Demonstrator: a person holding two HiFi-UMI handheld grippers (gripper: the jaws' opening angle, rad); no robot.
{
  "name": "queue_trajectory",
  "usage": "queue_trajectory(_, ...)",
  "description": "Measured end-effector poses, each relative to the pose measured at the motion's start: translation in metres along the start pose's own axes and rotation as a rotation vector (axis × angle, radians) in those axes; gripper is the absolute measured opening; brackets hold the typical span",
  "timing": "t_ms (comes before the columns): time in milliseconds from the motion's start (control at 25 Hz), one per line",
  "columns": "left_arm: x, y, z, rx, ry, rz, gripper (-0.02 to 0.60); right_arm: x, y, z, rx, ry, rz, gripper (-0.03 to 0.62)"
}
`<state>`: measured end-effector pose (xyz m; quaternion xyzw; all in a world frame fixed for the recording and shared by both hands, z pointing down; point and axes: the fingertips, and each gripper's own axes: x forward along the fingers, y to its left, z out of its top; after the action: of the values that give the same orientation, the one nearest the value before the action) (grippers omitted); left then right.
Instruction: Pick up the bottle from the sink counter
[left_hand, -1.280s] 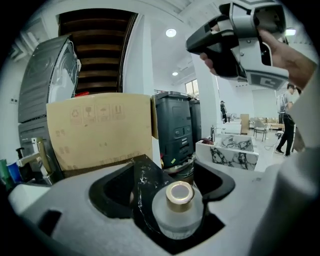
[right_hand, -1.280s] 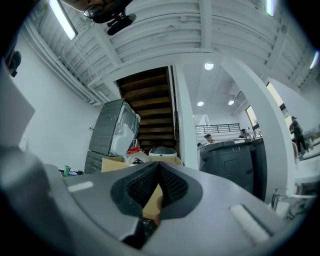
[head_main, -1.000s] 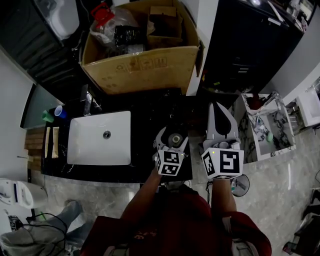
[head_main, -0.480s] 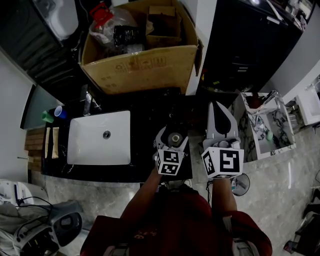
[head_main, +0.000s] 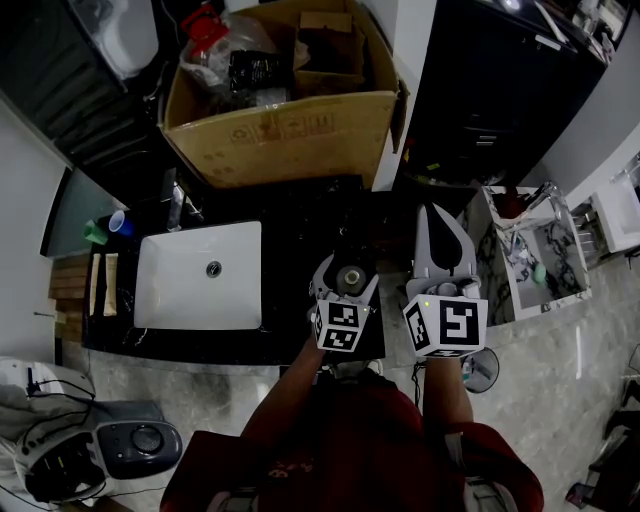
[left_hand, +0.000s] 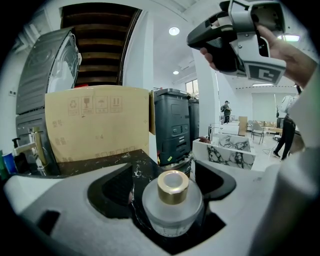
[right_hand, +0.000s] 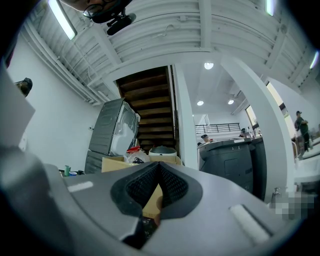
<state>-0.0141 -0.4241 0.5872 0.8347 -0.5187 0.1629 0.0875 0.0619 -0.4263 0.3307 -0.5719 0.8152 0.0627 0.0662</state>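
A small frosted glass bottle with a gold cap sits between the jaws of my left gripper, which is shut on its body. In the head view the bottle and left gripper are over the right end of the black marble counter. I cannot tell whether the bottle's base touches the counter. My right gripper is held off the counter's right end, higher up, shut with nothing in it. Its ribbed pads meet at the tips.
A white sink basin with a tap lies left of the bottle. Cups stand at the counter's far left. A big open cardboard box rises behind the counter. A dark bin and a marble-patterned box stand to the right.
Both grippers and the bottle have stayed put. On the floor at the lower left, a grey device has come into view.
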Motion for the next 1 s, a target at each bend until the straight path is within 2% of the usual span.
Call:
queue_trajectory(640,0.01,-0.009,-0.042,0.006,0.101,-0.017,0.4,-0.003,-0.001,-0.004,0.005,0.006,-0.004,0.002)
queue_trajectory(1000,0.014,-0.006,-0.046,-0.022,0.113,-0.025,0.379,-0.004,-0.001,-0.004,0.001,0.008,-0.008,0.002)
